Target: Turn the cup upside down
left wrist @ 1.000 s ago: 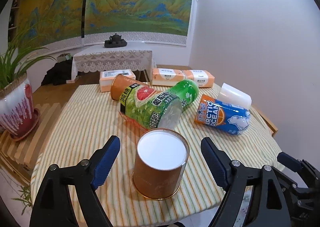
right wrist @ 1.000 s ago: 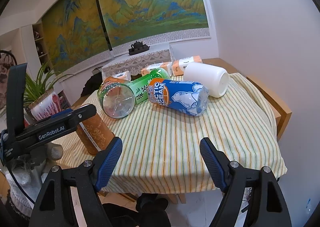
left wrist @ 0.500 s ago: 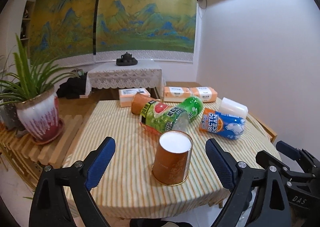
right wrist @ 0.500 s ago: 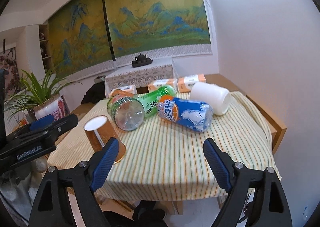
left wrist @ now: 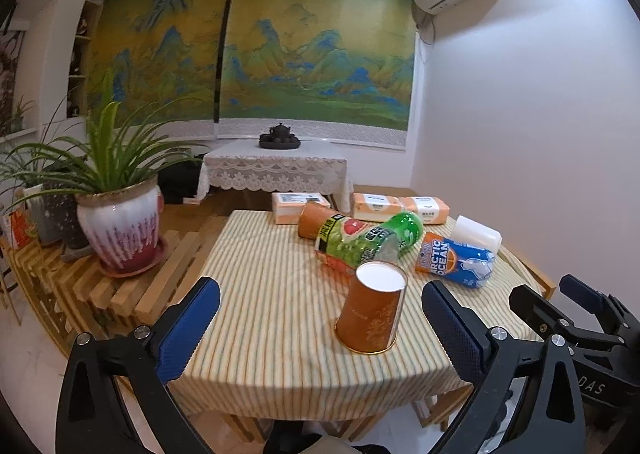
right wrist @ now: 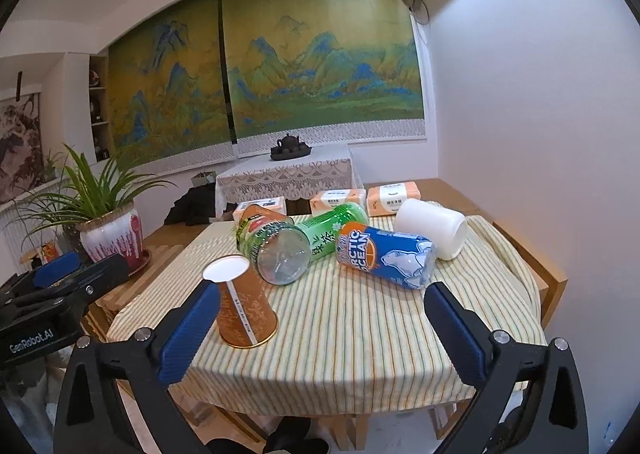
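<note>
On the near part of the striped tablecloth stands the orange paper cup, mouth down and white base up, its gold rim resting flat on the cloth and nothing touching it. Both grippers hang at the near edge of the table with their blue-padded fingers spread wide and holding nothing: the left gripper frames the cup between its pads without contact, and the right gripper sits to the right of it, with the cup showing just behind its left pad. Beyond the cup, toward the middle of the table, lies a clear bottle with a green grapefruit label on its side, its base pointing near and lying close behind the cup. Against it, to the right, a green tea bottle also lies on its side, and further right a blue Arctic Ocean can lies on the cloth, with a white plastic cup tipped over just behind it. At the far edge sit three orange tissue packs. To the left of the table a potted spider plant stands on a slatted wooden bench, and far off a lace-covered side table carries a dark tea set below a green landscape mural.
</note>
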`<state>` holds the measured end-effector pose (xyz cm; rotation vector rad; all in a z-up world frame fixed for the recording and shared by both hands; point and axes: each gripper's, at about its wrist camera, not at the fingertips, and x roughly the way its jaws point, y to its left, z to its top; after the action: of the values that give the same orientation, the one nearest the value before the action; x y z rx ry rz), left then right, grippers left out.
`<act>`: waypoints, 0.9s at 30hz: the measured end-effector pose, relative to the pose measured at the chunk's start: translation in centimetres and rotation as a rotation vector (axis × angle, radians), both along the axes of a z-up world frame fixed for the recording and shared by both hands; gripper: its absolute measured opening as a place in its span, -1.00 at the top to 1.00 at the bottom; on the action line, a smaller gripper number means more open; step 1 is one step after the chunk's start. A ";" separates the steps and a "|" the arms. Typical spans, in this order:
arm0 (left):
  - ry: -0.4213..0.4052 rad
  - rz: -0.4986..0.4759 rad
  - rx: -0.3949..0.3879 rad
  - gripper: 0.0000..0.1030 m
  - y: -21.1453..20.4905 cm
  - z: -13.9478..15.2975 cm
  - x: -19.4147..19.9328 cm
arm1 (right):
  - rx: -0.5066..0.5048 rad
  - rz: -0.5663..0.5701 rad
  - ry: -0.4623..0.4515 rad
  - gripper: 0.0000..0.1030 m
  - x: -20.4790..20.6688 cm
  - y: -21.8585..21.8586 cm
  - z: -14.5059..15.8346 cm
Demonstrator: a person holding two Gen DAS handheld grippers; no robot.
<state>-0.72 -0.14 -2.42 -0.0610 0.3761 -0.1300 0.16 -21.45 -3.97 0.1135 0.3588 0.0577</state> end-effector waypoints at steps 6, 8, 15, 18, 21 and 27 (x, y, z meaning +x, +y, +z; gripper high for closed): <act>-0.012 0.052 -0.003 -0.99 1.0 0.0 -0.8 | -0.012 0.000 -0.019 -0.97 -0.3 0.9 0.1; -0.018 0.067 -0.007 -0.99 1.4 0.0 -1.0 | -0.014 -0.009 -0.030 -0.97 -0.4 1.1 0.2; -0.025 0.084 -0.001 -0.99 1.7 0.2 -1.1 | -0.036 -0.030 -0.055 -0.97 -0.7 1.4 0.4; -0.023 0.080 0.003 -0.99 1.6 0.2 -1.0 | -0.050 -0.036 -0.065 -0.97 -0.8 1.6 0.5; -0.020 0.078 0.005 -0.99 1.5 0.2 -0.8 | -0.054 -0.040 -0.072 -0.97 -0.8 1.6 0.6; -0.015 0.079 0.003 -0.99 1.5 0.2 -0.7 | -0.066 -0.041 -0.082 -0.97 -0.9 1.8 0.7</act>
<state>-1.38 1.33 -2.26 -0.0714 0.3579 -0.0523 -0.69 -19.63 -3.29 0.0527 0.2762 0.0096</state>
